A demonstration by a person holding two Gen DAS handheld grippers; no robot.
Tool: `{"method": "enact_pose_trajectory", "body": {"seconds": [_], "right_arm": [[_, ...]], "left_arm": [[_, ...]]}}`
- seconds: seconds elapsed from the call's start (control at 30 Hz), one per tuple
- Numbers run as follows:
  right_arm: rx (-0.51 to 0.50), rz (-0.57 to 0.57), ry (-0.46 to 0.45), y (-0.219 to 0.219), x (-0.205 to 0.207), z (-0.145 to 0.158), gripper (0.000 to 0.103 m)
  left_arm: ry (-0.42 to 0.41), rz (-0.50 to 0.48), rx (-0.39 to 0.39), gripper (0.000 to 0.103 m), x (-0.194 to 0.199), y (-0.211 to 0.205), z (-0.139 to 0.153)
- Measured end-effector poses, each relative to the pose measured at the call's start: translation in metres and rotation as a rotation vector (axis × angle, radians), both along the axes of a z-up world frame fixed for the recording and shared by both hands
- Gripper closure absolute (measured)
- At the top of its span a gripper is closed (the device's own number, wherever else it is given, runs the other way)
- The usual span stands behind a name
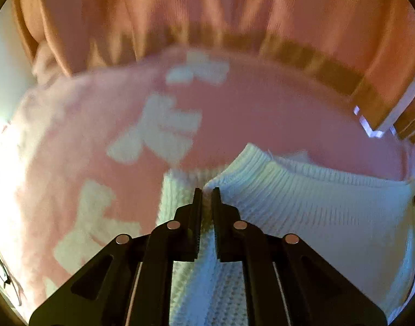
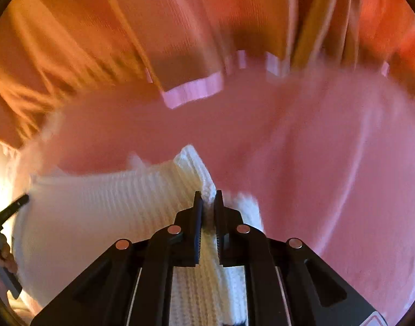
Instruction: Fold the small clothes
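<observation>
A white ribbed knit garment hangs stretched between my two grippers. My left gripper is shut on one corner of it. My right gripper is shut on the opposite corner of the same white garment. The garment's ribbed edge runs between the two grips. Behind it lies a pink fluffy blanket with white bow shapes; it also fills the right wrist view. The left gripper's black tip shows at the left edge of the right wrist view.
Orange pleated curtains hang behind the blanket, also in the right wrist view. Pale pink strips show at the curtain's foot. A bright light patch sits at the left of the left wrist view.
</observation>
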State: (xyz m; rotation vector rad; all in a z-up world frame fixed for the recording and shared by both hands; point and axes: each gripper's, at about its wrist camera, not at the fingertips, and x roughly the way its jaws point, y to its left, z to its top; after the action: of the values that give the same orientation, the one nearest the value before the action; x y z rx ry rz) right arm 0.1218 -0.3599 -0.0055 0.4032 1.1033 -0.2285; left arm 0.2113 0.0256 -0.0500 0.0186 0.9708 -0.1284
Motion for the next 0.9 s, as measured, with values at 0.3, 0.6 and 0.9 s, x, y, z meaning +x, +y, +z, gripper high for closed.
{"method": "enact_pose_trajectory", "body": {"seconds": [0.3,0.6,0.9], "right_arm": [[-0.113,0.136,-0.185,0.061,-0.031,0.073,0.085],[-0.033,0.121,-0.047,0.054,-0.016,0.031,0.099],[-0.045,0.035,-0.031,0.019,-0.023,0.033,0.102]], "left_arm": [[-0.132,-0.066,-0.050,0.078,-0.034,-0.024,0.053],[-0.041,-0.125,0.118,0.077,-0.034,-0.062,0.006],[-0.032,-0.121,0.107,0.076,-0.032,-0.058,0.005]]}}
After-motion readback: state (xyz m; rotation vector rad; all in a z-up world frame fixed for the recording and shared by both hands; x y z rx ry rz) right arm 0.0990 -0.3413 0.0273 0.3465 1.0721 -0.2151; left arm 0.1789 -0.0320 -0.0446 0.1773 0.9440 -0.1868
